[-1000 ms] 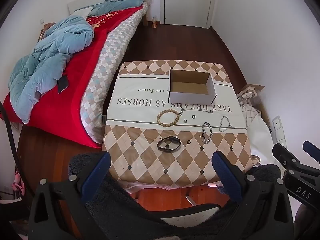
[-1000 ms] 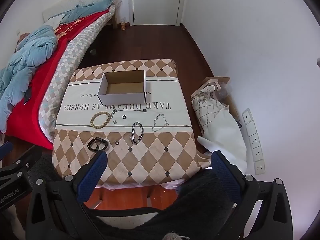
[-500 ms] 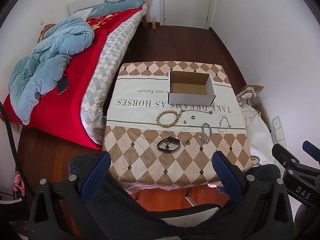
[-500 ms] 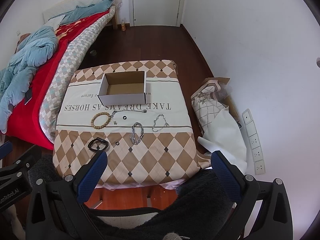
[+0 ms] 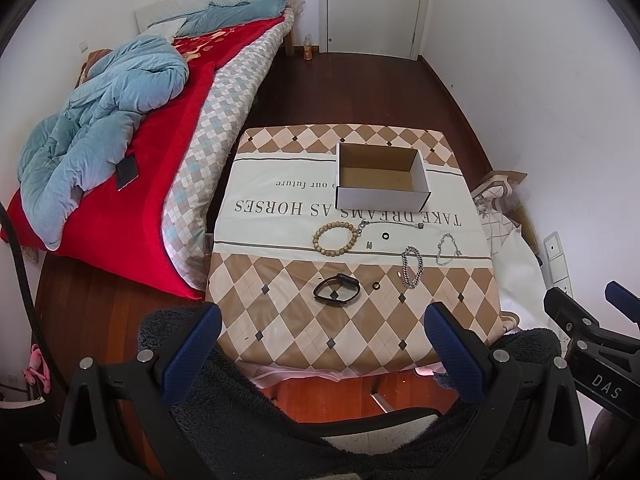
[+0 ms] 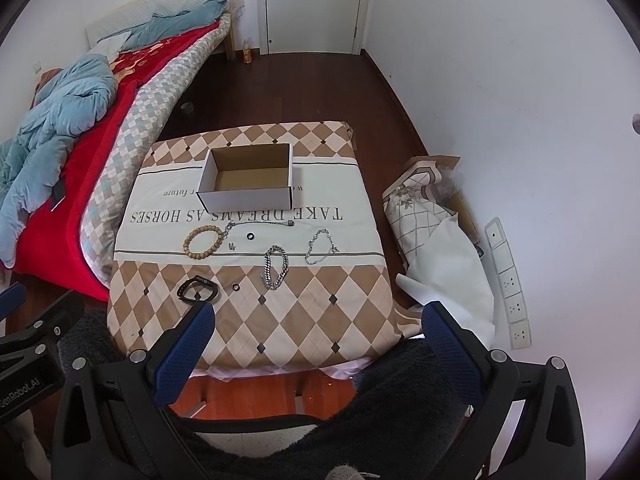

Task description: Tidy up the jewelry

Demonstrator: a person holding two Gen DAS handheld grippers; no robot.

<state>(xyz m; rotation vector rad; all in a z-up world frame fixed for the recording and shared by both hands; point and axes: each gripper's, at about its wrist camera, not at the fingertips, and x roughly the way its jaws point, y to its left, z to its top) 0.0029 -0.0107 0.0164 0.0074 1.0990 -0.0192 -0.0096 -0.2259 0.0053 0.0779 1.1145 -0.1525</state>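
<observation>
Nearest the cameras, the left gripper and the right gripper both hang with their blue-padded jaws spread wide and nothing between them, above dark fleece fabric at the near edge of the table, touching no jewelry. The table wears a diamond-patterned cloth with a white printed band.

In the left wrist view, a black watch-style band lies closest, at about 12 o'clock from the left gripper, with a small black ring just beside it at its 3 o'clock. A thick silver chain bracelet sits at 1 o'clock, and a finer silver bracelet lies near it further right. Beyond the band, a wooden bead bracelet rests on the white band, with a tiny metal charm and a second black ring to its right. A thin chain stretches behind these, just in front of the open, empty cardboard box.

Farther off, at 10 o'clock, a bed carries a red blanket and a blue quilt; a white door stands at 12 o'clock.
</observation>
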